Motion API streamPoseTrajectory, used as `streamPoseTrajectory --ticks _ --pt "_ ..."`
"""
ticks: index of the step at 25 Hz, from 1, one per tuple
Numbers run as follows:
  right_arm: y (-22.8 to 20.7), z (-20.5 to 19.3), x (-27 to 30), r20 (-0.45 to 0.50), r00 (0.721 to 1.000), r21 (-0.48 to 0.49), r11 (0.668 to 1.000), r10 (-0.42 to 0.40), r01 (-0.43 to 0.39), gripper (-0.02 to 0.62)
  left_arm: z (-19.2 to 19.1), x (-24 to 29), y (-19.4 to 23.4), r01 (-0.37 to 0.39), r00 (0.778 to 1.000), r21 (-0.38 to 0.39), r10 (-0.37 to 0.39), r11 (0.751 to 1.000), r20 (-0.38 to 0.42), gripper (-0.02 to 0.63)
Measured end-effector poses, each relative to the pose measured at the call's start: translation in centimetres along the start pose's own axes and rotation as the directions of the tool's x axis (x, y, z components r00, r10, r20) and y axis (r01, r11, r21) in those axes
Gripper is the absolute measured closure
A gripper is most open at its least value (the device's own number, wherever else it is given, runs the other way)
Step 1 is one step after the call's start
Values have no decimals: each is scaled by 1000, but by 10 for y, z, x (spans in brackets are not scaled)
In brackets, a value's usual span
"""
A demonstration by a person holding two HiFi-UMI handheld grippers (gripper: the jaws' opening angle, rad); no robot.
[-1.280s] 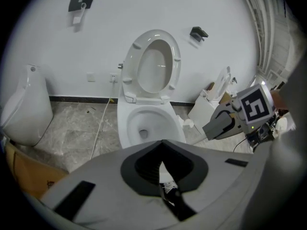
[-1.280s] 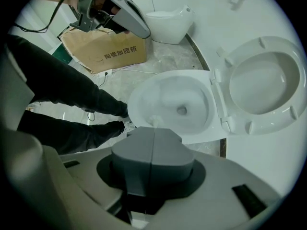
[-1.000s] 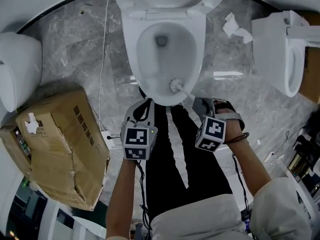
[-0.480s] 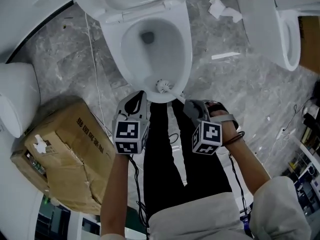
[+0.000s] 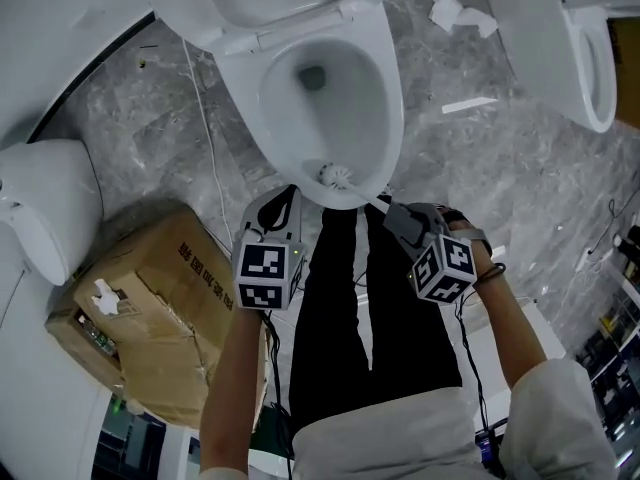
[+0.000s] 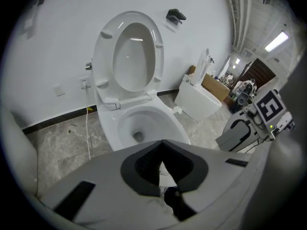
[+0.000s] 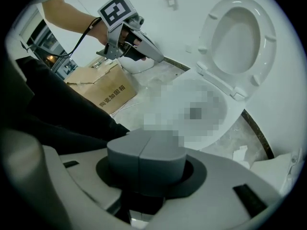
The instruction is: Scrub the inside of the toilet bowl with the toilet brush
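The white toilet bowl stands open, its seat and lid up. The toilet brush's white head lies against the bowl's near inner wall, just under the front rim. Its handle runs back to my right gripper, which points steeply down. The right gripper's jaws are easing open with the handle still gripped; in the right gripper view the pads meet. My left gripper hovers just in front of the bowl's rim, left of the brush, jaws together on nothing.
A dented cardboard box sits on the floor at the left, and a white fixture lies beyond it. A second toilet stands at the right with crumpled paper beside it. A white cord hangs left of the bowl.
The right gripper has rolled and shifted a little to the right with the brush handle. The brush head stays at the bowl's front wall. The left gripper has also rolled slightly.
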State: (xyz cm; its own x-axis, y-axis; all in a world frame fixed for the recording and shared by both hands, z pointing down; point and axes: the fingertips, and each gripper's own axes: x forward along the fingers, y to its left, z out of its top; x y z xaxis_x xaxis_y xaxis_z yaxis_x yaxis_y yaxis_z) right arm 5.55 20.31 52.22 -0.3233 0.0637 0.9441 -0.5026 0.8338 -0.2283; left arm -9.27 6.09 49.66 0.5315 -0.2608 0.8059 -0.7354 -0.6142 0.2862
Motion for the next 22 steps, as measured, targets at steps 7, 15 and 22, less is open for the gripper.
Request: streamPoseTrajectory --ticks 7,15,22 --pt "-6 11 15 94 995 82 996 37 -45 402 2 9 5 18 1000 -10 -18 1000 -4 577" --pt "-11 34 31 203 978 214 973 45 -89 393 -6 33 3 49 998 -79 -51 996 -25 577" --pt "-32 65 44 342 939 478 856 24 -196 390 -8 26 16 56 996 -59 -60 997 -62 577"
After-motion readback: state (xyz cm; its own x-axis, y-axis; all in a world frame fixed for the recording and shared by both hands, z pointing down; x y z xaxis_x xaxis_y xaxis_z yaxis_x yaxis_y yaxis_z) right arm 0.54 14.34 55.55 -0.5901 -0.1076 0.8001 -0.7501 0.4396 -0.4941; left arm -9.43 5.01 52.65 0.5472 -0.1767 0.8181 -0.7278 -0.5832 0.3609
